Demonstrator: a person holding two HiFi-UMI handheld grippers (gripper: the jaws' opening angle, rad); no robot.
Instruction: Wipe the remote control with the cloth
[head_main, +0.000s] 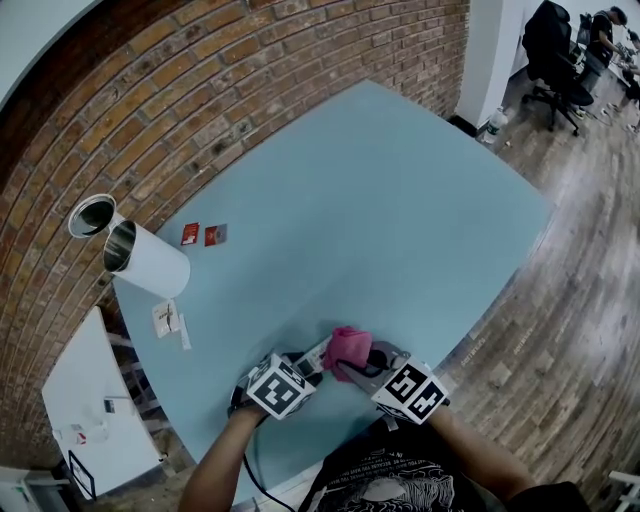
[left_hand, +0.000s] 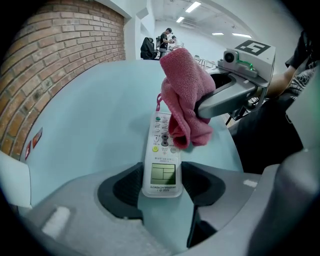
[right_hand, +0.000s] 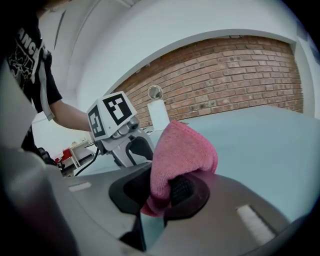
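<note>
Nearest to the camera, the person's 2 forearms come up from the bottom edge of the head view, and each hand carries 1 tool. The left gripper (left_hand: 161, 172) points steeply down at the table (head_main: 400, 200). Its 2 dark jaws stand wide and press on both long sides of the remote control (left_hand: 161, 160), at the end with the small screen. The remote control is white, and it reaches away from the jaws over the near edge of the table, with the buttons facing up.

Just beside it, the right gripper (right_hand: 161, 192) comes in from the right. Its jaws are closed tight on the cloth (left_hand: 185, 100), a pink towel that is bunched up and sticks out past the jaw tips. In the left gripper view the lower fold of the cloth lies over the right part of the buttons. I cannot tell if it presses on them.

Farther to the left on the light blue table lies a small white tag (head_main: 168, 318). Beyond it are 2 white cans (head_main: 145, 260) with open metal rims, close together at the table's left edge, and near them 2 small red packets (head_main: 190, 234).

A low white shelf (head_main: 95, 410) stands beside the table on the left. Behind the table runs a brick wall (head_main: 250, 80). On the right is a wooden floor (head_main: 580, 250), and far away at the top right stands a black office chair (head_main: 555, 60).
</note>
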